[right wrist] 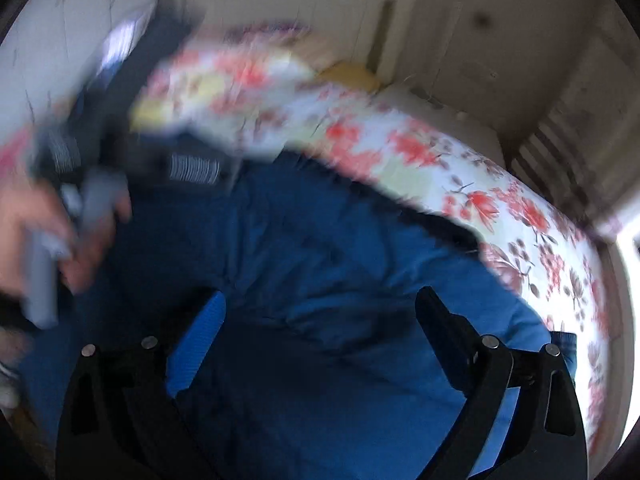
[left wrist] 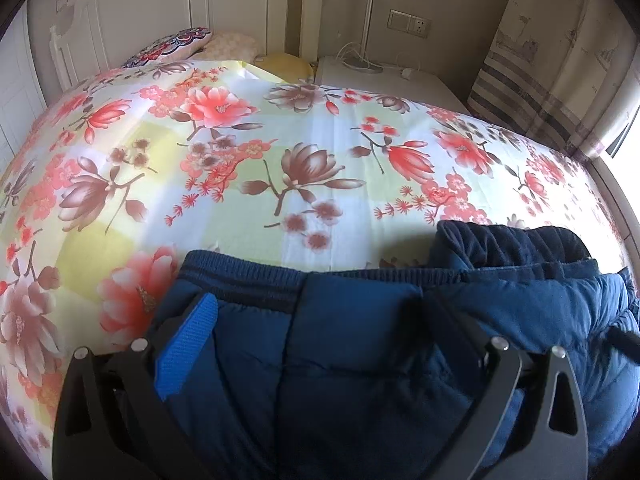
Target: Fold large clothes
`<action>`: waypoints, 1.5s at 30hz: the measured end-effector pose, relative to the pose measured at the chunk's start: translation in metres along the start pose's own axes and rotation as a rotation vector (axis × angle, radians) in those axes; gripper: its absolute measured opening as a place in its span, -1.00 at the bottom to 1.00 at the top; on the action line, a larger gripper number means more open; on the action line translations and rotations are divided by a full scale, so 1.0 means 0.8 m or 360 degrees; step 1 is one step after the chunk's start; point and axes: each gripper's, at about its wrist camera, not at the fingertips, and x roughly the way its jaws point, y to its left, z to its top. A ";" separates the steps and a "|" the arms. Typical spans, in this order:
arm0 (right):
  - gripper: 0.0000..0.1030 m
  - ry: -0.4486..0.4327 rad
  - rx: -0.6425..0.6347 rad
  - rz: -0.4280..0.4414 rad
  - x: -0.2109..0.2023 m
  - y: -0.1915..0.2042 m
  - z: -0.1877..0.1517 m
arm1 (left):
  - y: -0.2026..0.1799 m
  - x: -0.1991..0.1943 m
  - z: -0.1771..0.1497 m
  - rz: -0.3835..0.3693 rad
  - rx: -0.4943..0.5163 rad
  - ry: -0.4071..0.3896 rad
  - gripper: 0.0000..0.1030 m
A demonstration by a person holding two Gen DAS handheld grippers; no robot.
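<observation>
Hovering right tool point(right wrist: 320, 320) spread wide, blue padded garment point(right wrist: 340, 240) beneath, floral bedspread point(right wrist: 500, 200)

The picture is heavily smeared with motion. The right tool point(right wrist: 320, 320) points down over a dark blue padded garment point(right wrist: 320, 248) spread on the bed, its jaws standing wide apart with nothing pressed between them; one finger carries a bright blue pad point(right wrist: 198, 340), the other finger point(right wrist: 444, 328) shows black. Beyond the garment, the floral bedsheet point(right wrist: 460, 168) curves away in red and brown blossoms. At the left edge, a person's hand point(right wrist: 48, 236) grips a grey handle point(right wrist: 40, 280), blurred. A yellow pillow point(right wrist: 352, 72) lies near the headboard.
</observation>
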 end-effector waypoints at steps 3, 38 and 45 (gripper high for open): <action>0.79 -0.0003 0.0178 0.0028 -0.004 -0.041 -0.014 | 0.001 0.000 0.000 -0.0013 -0.0006 -0.0001 0.96; 0.91 -0.0135 0.0300 -0.0083 -0.076 -0.063 -0.119 | -0.149 -0.089 -0.122 0.0016 0.0481 -0.0254 0.96; 0.91 -0.0144 0.0345 -0.0055 -0.074 -0.069 -0.123 | -0.131 -0.079 -0.121 -0.0113 0.0384 -0.0200 0.96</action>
